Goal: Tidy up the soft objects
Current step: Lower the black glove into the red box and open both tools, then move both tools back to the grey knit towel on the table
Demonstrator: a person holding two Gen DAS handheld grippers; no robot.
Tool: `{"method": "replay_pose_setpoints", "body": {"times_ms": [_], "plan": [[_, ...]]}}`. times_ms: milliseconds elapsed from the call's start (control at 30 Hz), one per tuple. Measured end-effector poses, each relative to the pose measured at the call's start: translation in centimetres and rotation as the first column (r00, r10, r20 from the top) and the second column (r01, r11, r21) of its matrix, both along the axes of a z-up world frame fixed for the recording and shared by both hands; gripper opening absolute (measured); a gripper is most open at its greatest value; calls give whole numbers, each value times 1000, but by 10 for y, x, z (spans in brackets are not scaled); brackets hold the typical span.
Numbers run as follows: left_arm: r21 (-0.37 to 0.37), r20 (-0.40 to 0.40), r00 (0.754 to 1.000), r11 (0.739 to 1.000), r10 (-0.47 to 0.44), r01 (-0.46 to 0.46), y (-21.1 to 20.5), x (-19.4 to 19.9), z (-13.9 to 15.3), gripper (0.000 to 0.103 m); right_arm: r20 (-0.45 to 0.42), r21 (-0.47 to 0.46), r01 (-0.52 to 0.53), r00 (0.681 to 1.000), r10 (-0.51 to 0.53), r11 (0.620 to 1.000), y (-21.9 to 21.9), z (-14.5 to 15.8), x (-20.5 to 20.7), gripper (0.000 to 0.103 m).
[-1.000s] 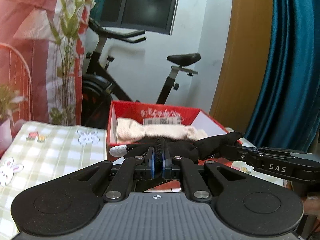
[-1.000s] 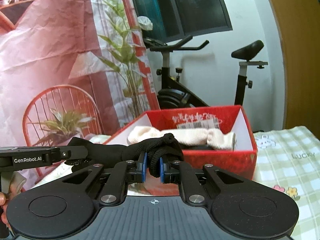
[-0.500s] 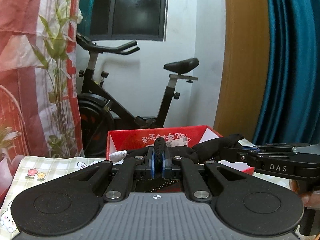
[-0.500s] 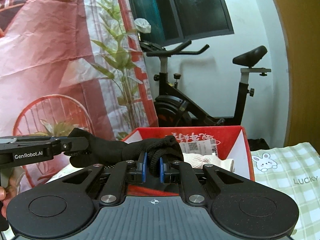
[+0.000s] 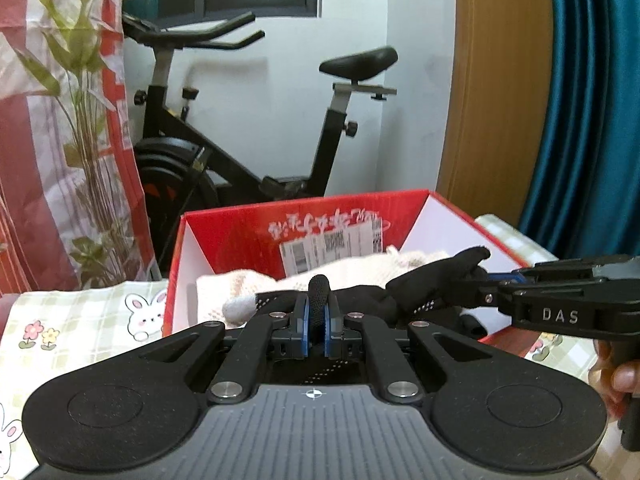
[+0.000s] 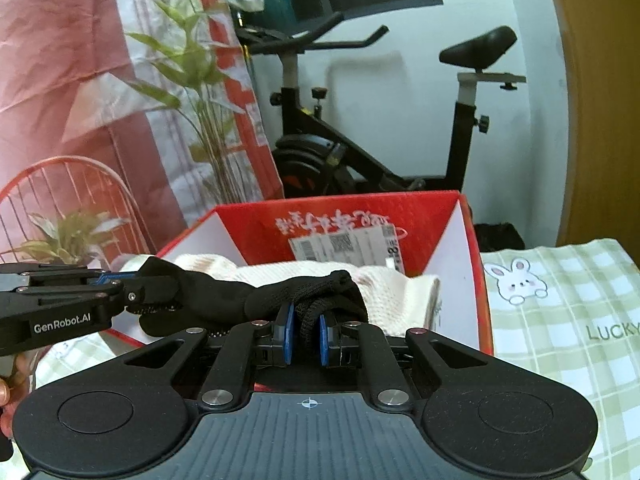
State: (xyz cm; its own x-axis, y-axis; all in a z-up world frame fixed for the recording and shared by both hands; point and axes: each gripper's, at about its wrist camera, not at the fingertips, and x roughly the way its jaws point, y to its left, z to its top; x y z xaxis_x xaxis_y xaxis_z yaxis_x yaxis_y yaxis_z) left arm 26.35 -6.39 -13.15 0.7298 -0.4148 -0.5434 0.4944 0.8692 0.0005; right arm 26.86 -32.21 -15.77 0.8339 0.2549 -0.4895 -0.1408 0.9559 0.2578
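A red cardboard box [image 5: 240, 236] stands open on a table covered with a green-checked cloth [image 6: 560, 320] printed with rabbits. The box's inner side walls are white, and its far inner wall is red with white lettering and a shipping label [image 5: 332, 248] stuck on it. Inside lies a cream knitted piece [image 6: 396, 300], bunched along the box's length and reaching close to the right wall; whether it is one item or a pair, the view does not settle.

A black glove [image 5: 372, 300] is stretched between the two tools over the near edge of the box, just above the cream knit. The left gripper [image 5: 316, 320] is clamped tight on one black finger of the glove, which sticks up between its blue pads; a grey fingertip [image 5: 240, 308] of the glove pokes out to the left of it. The right gripper [image 6: 306, 332] is pinched on the bunched cuff end of the same glove, with folds of black knit squeezed between its pads.

Behind the table stand an exercise bike [image 5: 248, 152], a red-and-white printed curtain [image 6: 80, 80] and a teal drape [image 5: 580, 120].
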Motion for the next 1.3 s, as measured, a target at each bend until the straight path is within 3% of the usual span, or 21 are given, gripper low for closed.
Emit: {"method": "replay_pose_setpoints", "body": {"times_ms": [133,200,267,467,767,1033,1300], "plan": [[25,9,1000,1000,8,-9,0,-1,-3,11,4,-54,21,1000,-20,998,4,-5,-1,20],[45,32,999,999,2,-3,-3,-3,-2,23,15,-100,32,999,-31,994,9,-5,-2,22],[55,48,999,998,5,-8,-3,-6,0,56,20,-129,47,999,-45,990,12,-4,-5,27],[8,48,997,998,60,-61,10,-14,8,97,48,-166,80,996,-73,983,13,-2,-13,59],[-3,31,990,990,139,-139,33,-35,15,103,84,-185,114,991,-100,976,12,6,-38,101],[-15,86,979,983,184,-183,51,-67,18,103,144,-170,137,983,-113,976,12,10,-66,103],[9,82,974,977,213,-214,64,-86,3,103,162,-189,127,982,-96,974,18,-7,-89,103]]}}
